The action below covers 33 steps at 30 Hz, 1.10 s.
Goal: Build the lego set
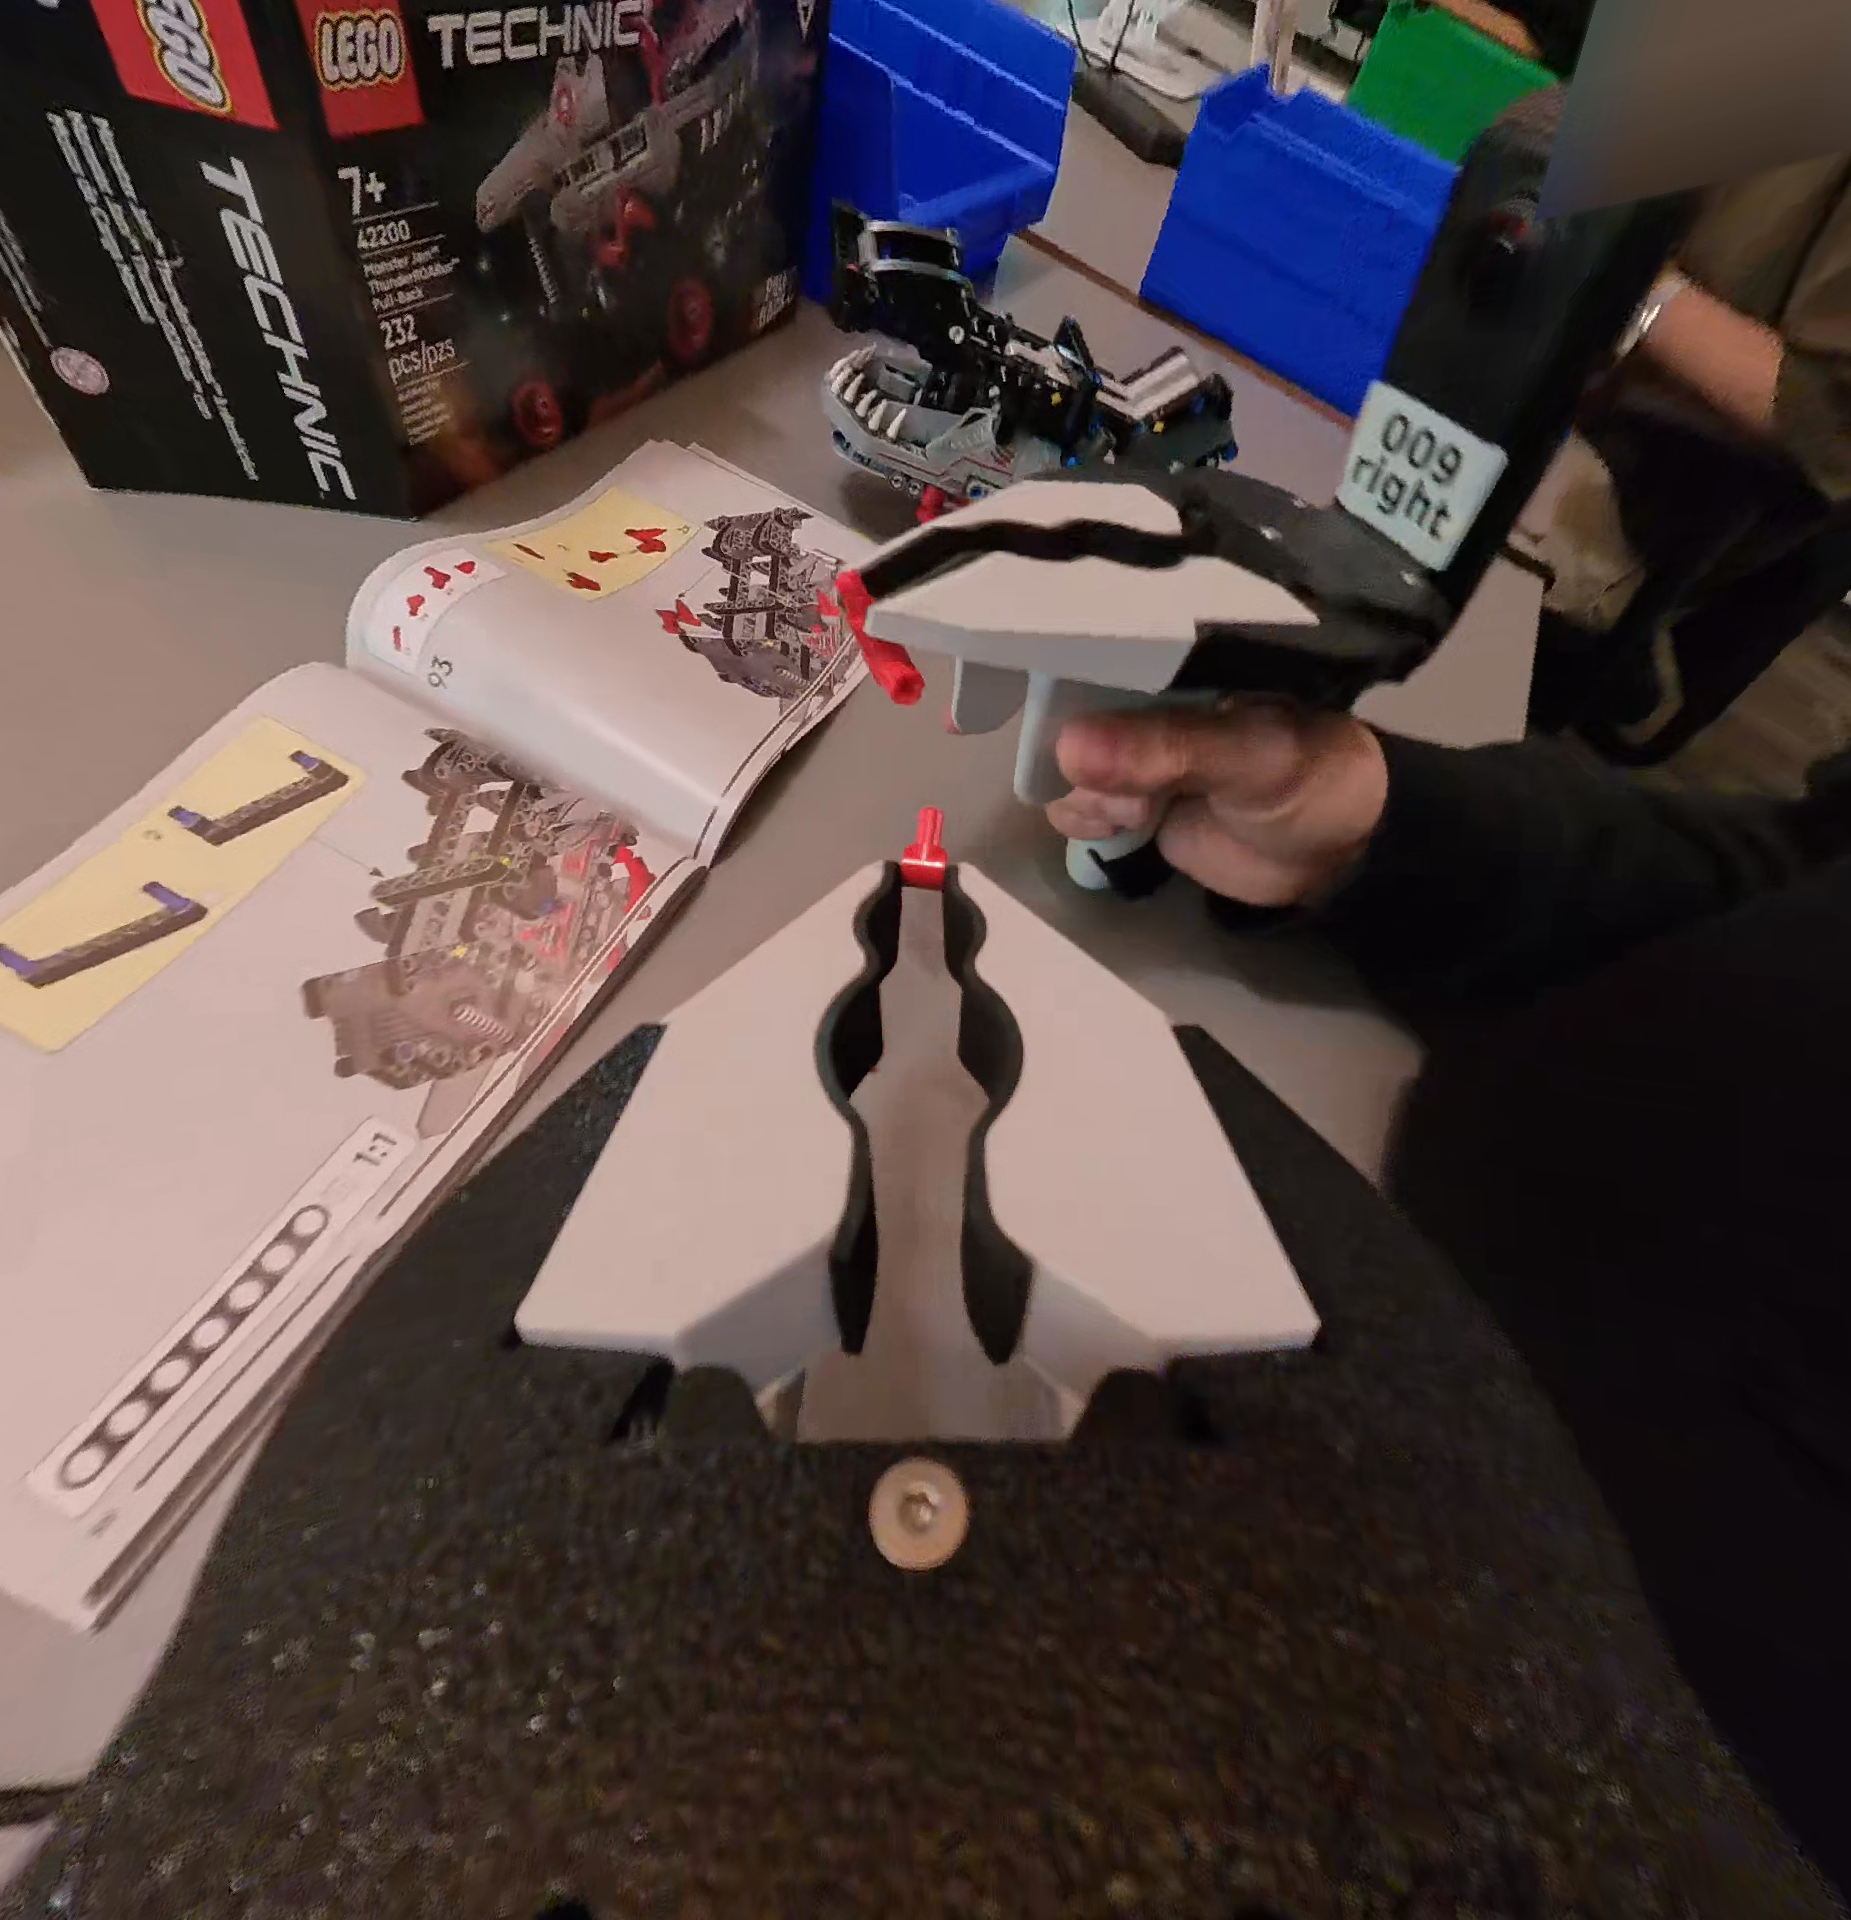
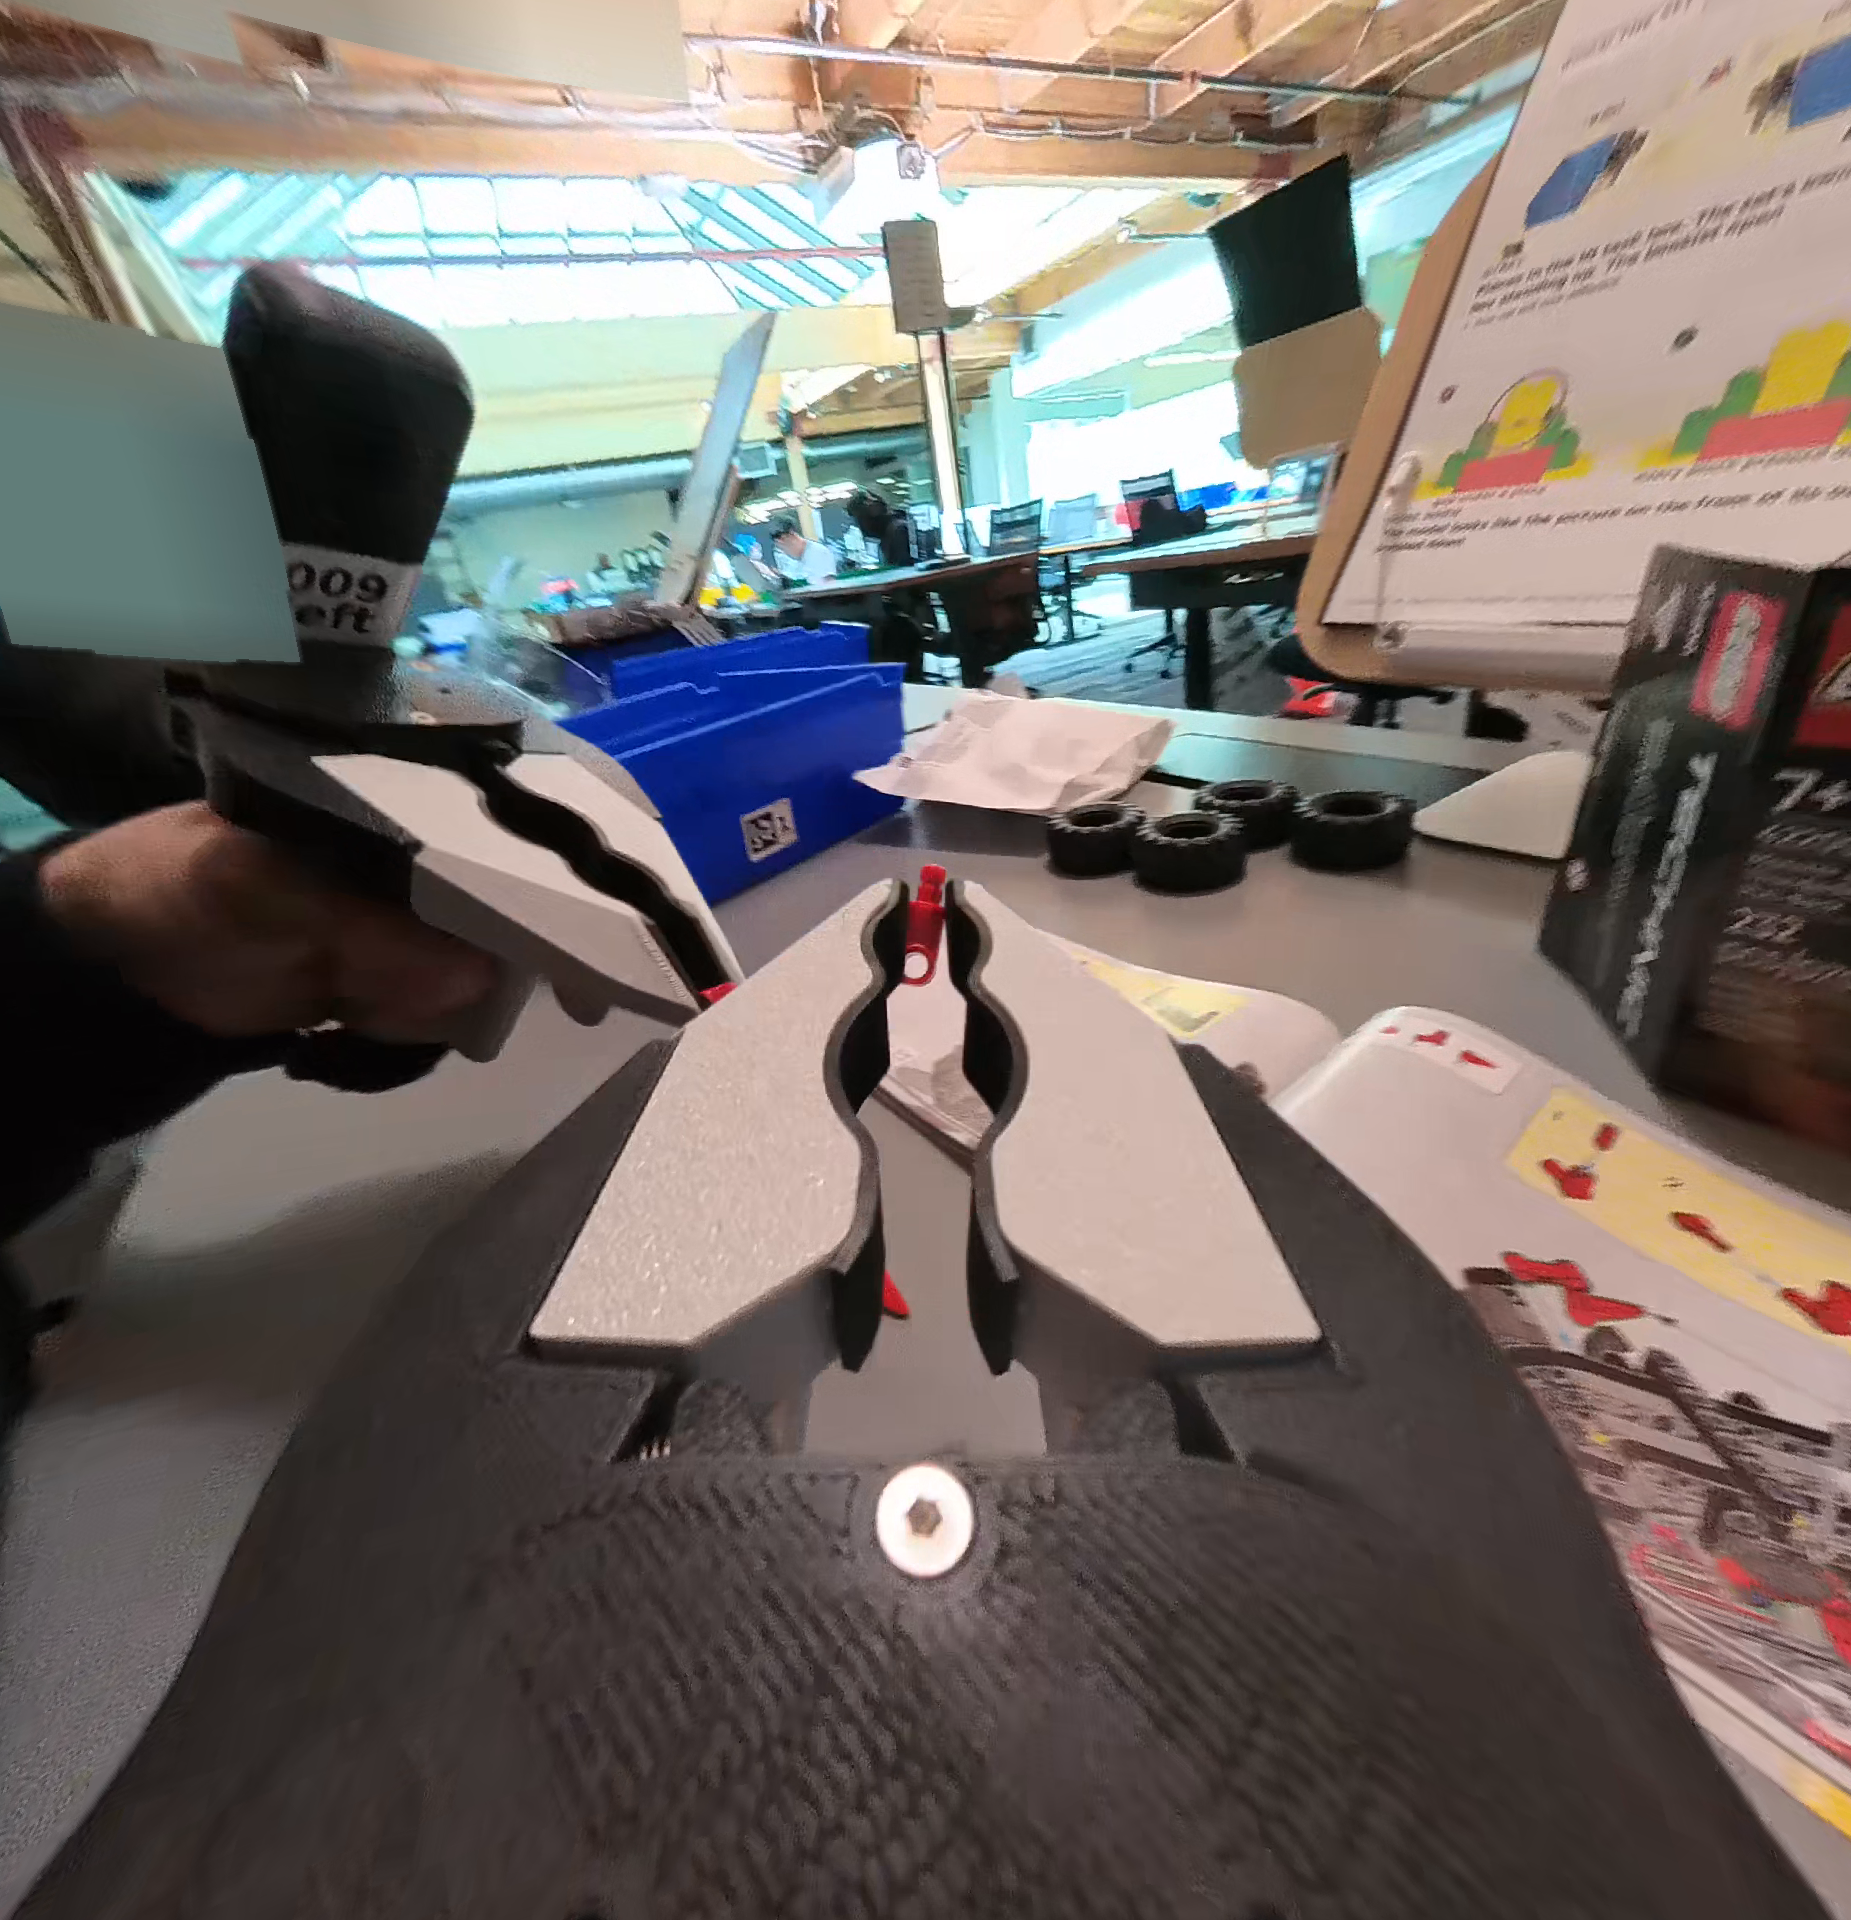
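We pinch a small red pin [image 1: 923, 850] at the tips of our left gripper [image 1: 921, 883], fingers pressed on it above the grey bench [image 1: 1108, 966]. Our right gripper [image 2: 926, 914] clamps a red connector piece [image 2: 923, 925] the same way. Just beside lies the open instruction booklet [image 1: 308, 935]; farther back sit the partly built model [image 1: 1004, 405], the set's box [image 1: 277, 239] and four black tyres [image 2: 1222, 826].

Your left gripper [image 1: 923, 883] has matt grey plastic fingers [image 1: 713, 1132] on a rough, grainy black body; its red pin [image 1: 923, 847] is glossy plastic. At ten o'clock, the paper instruction booklet [image 1: 308, 997] looks smooth; beyond it, the cardboard box [image 1: 308, 260] shines slightly.
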Motion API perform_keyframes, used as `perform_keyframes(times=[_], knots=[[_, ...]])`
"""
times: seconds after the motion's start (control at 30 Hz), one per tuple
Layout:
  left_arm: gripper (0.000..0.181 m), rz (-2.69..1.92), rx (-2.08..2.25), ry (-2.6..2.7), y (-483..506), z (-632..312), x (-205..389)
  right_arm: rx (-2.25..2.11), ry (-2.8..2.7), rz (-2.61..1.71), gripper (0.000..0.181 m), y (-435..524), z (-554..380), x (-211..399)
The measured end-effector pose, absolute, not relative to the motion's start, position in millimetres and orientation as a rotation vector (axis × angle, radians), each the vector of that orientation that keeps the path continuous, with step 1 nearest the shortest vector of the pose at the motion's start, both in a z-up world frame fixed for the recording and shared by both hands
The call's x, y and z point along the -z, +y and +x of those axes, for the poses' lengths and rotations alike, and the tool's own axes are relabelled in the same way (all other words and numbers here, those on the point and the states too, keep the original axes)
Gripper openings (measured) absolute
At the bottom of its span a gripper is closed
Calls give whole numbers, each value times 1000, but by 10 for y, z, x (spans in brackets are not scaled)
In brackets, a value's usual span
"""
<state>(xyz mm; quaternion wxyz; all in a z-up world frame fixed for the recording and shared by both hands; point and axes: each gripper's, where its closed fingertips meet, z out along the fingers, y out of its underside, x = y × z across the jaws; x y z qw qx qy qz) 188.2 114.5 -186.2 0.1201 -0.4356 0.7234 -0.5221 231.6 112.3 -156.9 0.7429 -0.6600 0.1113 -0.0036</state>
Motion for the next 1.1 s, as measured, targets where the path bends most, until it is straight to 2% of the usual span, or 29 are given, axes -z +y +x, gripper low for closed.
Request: perform_keyframes(times=[0.47, 1.1], knots=[[6, -1432, 1634, 2022, 1027, 2087, 1893, 353, 238, -1516, 6, 1092, 2410, 1614], [5, -1432, 1513, 2084, 982, 2218, 1952, 359, 341, -1553, 5, 1032, 2568, 1710]])
